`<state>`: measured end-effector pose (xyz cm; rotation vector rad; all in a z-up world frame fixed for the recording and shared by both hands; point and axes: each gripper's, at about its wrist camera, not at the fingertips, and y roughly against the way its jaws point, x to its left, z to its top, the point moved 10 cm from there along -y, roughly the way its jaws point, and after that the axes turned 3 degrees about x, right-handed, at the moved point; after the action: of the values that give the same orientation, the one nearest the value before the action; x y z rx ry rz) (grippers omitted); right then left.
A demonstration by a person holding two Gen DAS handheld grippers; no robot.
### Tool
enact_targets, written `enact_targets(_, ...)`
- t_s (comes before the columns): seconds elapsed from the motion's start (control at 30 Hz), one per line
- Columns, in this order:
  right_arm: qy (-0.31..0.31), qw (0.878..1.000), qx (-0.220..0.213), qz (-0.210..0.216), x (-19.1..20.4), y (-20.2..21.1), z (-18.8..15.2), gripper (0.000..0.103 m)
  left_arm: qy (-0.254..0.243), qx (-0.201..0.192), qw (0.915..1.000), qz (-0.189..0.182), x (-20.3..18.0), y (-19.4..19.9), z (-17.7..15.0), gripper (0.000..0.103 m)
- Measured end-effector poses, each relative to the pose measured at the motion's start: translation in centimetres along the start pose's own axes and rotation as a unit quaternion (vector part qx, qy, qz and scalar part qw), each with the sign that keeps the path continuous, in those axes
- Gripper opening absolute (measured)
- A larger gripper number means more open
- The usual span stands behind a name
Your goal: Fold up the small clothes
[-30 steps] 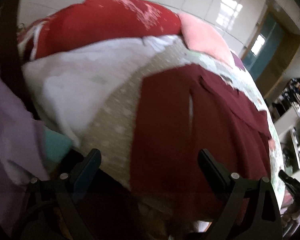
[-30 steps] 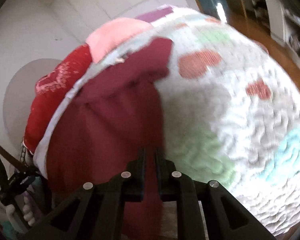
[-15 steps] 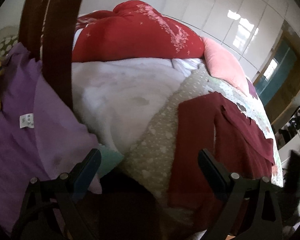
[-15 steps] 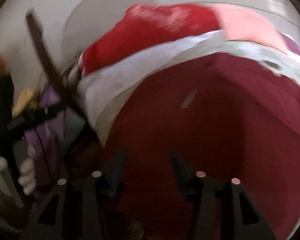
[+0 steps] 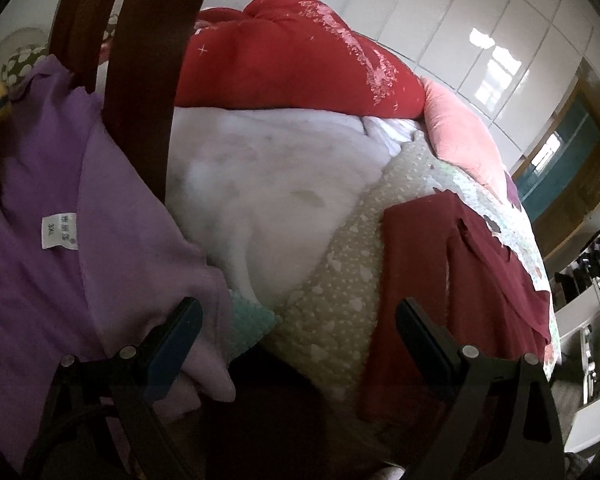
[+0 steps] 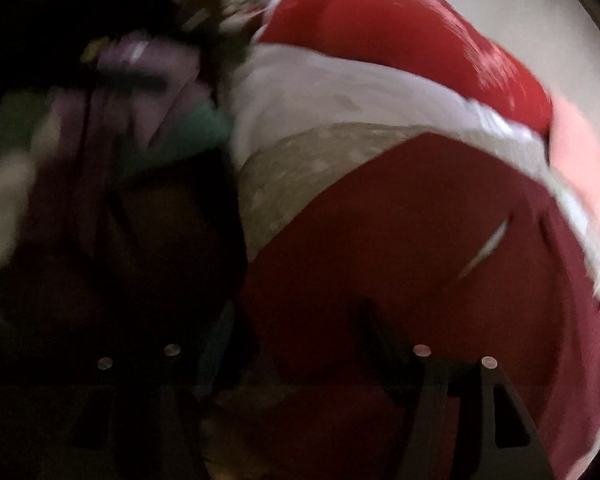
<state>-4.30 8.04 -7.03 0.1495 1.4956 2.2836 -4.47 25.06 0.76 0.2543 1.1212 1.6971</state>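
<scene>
A dark maroon garment [image 5: 452, 288] lies flat on the patterned bed cover [image 5: 336, 272], to the right in the left wrist view; it fills the lower right of the blurred right wrist view [image 6: 420, 240]. A purple garment [image 5: 60, 240] with a white size label hangs at the left. My left gripper [image 5: 300, 332] is open and empty, above the bed's near edge between the two garments. My right gripper [image 6: 296, 340] is open and empty, close over the maroon garment's near left edge.
A white duvet [image 5: 260, 176], a red quilt [image 5: 300, 60] and a pink pillow [image 5: 460, 132] lie further up the bed. Dark wooden chair slats [image 5: 148, 60] rise at the left. Wardrobe doors stand behind and shelves [image 5: 592, 320] at the right.
My right gripper was shut on the maroon garment, has let it go and opened, and swung left. My left gripper has drawn back and left, bringing the purple garment and chair slats into view.
</scene>
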Motion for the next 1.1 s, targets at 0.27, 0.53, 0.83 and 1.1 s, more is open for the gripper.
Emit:
enact_targets(0.27,0.108,0.990,0.014,-0.087,0.7,-2.1,-0.6,0.011,0.001,0.001,1.0000,-0.001,0.0,0.0,0.0,0.097)
enact_targets(0.53,-0.061,0.989,-0.114,-0.069,-7.2,8.1,6.2,0.004,-0.004,-0.002,1.0000,-0.001,-0.4,0.7,0.2,0.097)
enact_targets(0.83,-0.123,0.935,-0.142,-0.301,-24.4,22.4,2.6,0.004,-0.033,0.009,0.9994,-0.003,-2.9,0.2,-0.3,0.097)
enact_targets(1.1,-0.154,0.907,-0.093,-0.381,-29.8,25.8,-6.4,0.004,-0.081,0.030,0.9962,-0.012,-7.4,-0.8,-2.0,0.097)
